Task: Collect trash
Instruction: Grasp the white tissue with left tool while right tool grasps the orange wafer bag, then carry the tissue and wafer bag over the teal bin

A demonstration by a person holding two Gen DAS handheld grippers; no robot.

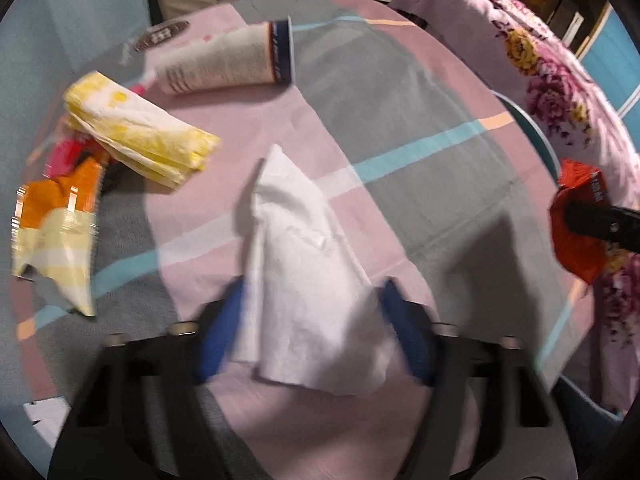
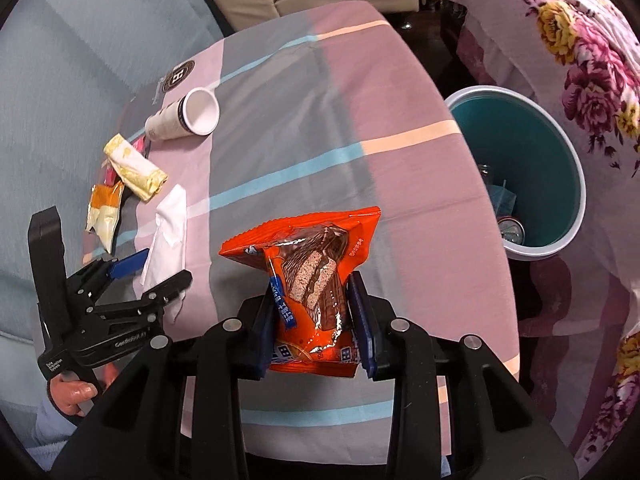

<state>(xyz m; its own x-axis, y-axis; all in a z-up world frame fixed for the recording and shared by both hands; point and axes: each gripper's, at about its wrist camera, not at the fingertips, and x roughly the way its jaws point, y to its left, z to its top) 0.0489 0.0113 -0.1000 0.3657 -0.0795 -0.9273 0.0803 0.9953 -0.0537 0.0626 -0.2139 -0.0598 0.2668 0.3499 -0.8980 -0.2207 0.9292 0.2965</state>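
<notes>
A white tissue (image 1: pixel 304 264) lies on the plaid tablecloth (image 1: pixel 400 120). My left gripper (image 1: pixel 312 292) straddles it, and both blue pads touch its sides. From the right wrist view the left gripper (image 2: pixel 166 268) sits at the left with the tissue (image 2: pixel 170 224) running out between its fingers. My right gripper (image 2: pixel 312 286) is shut on an orange snack wrapper (image 2: pixel 316 264) and holds it up above the table. That wrapper (image 1: pixel 576 248) also shows at the right edge of the left wrist view. A teal bin (image 2: pixel 540 168) with a white rim stands beside the table on the right.
A paper cup (image 1: pixel 224 64) lies on its side at the far left. A yellow napkin wad (image 1: pixel 140 136), an orange-and-yellow wrapper (image 1: pixel 56 232) and a pink scrap (image 1: pixel 64 156) lie near it. A can (image 2: pixel 511 232) sits in the bin. A floral blanket (image 2: pixel 592 60) hangs behind.
</notes>
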